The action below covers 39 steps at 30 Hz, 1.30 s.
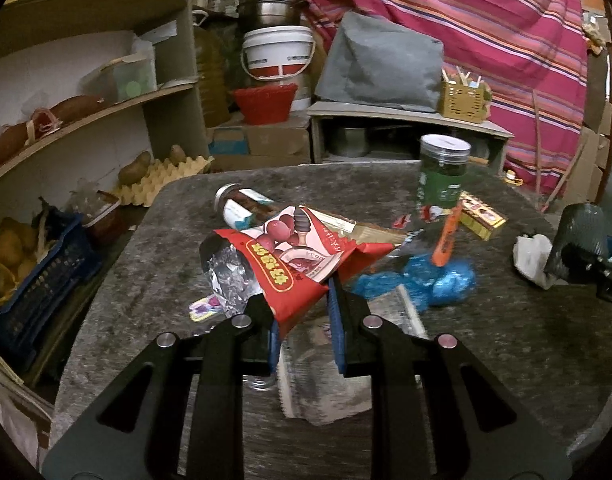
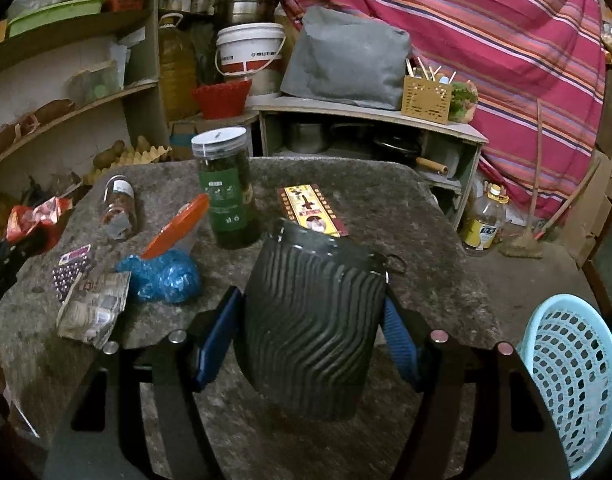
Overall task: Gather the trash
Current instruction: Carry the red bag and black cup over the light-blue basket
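A red snack wrapper (image 1: 298, 264) was pinched at its corner by the left gripper (image 1: 304, 320) and held above the grey table (image 1: 506, 340). Further right, a black ribbed bin (image 2: 312, 328) was clamped between the spread blue pads (image 2: 216, 344) of the right gripper (image 2: 310, 340) — lifted over the table's near edge.

White bucket (image 1: 278, 54) stood above red basket (image 1: 264, 103); grey cushion (image 2: 346, 60) on low shelf (image 2: 370, 114); striped cloth (image 2: 486, 32) behind; pale blue basket (image 2: 574, 380) beside table (image 2: 406, 216).
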Available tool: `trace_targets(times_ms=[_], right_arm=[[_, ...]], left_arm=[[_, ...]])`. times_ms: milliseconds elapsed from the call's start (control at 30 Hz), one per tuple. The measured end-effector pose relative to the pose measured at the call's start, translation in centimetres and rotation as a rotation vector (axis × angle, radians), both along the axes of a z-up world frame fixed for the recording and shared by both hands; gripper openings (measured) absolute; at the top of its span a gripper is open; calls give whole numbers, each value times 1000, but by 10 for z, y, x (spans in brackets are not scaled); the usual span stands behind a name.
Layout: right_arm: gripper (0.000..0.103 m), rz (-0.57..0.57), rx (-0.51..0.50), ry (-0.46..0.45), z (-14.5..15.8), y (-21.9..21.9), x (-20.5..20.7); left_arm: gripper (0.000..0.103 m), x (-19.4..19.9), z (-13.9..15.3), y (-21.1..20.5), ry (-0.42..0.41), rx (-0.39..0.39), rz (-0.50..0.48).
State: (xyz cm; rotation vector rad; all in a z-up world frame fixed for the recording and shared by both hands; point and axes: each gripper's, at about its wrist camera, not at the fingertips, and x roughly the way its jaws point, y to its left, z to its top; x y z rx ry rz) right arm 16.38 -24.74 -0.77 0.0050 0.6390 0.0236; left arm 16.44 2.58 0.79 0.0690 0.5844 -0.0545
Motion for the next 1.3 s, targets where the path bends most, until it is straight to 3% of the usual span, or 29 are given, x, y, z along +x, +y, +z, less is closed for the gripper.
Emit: trace_targets(times_ms=[233,433,633,1033,1300], right_arm=[[68,12,-9,-5,1,-16,-15],[68,-36,27,-39,12,-58,-34],[68,-129,35,-62,18,-115,-59],[68,-431,45,-36,0,-262,-112],[68,-534,84,-37,-1,-313,-141]], left_arm=[[18,-1,7,-31,-2,8,-30],[18,-11,13,-92,-21,15,-115],[18,-13,9,-166,-18,8,-228],[18,-29,0,-320,-1,-10,-485],[19,-39,-18,-419,43,-6,-641]])
